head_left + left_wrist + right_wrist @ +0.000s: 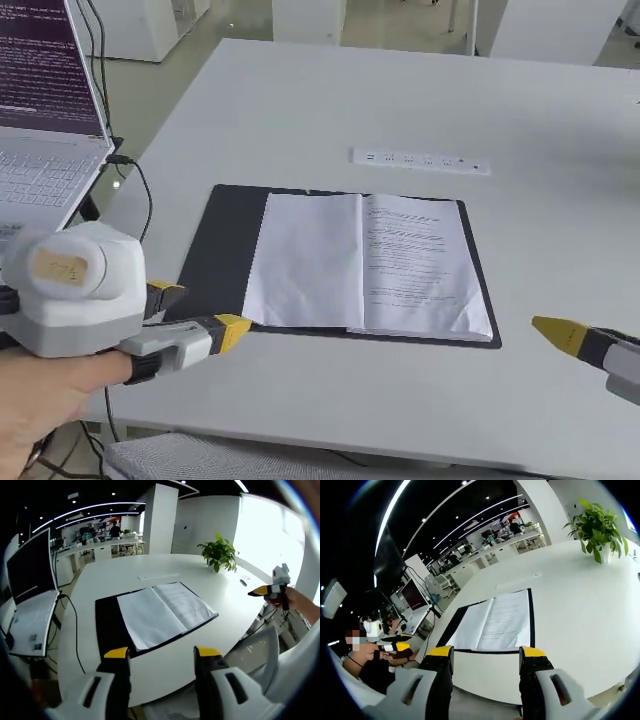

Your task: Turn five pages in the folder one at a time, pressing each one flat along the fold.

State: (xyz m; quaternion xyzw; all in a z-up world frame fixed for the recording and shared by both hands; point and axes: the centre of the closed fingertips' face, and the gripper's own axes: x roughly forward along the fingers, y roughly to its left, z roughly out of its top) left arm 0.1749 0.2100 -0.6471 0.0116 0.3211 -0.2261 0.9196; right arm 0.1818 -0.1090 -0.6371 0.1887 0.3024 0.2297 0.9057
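Folder (360, 262) open flat, well ahead of both; left gripper (162, 653), right gripper (486, 651) spread, empty.

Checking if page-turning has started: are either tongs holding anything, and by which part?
Nothing is held. The left tongs and the right tongs are both open and empty, short of the folder.

Folder (226, 250) on tbl (400, 95), laptop (45, 150) left.
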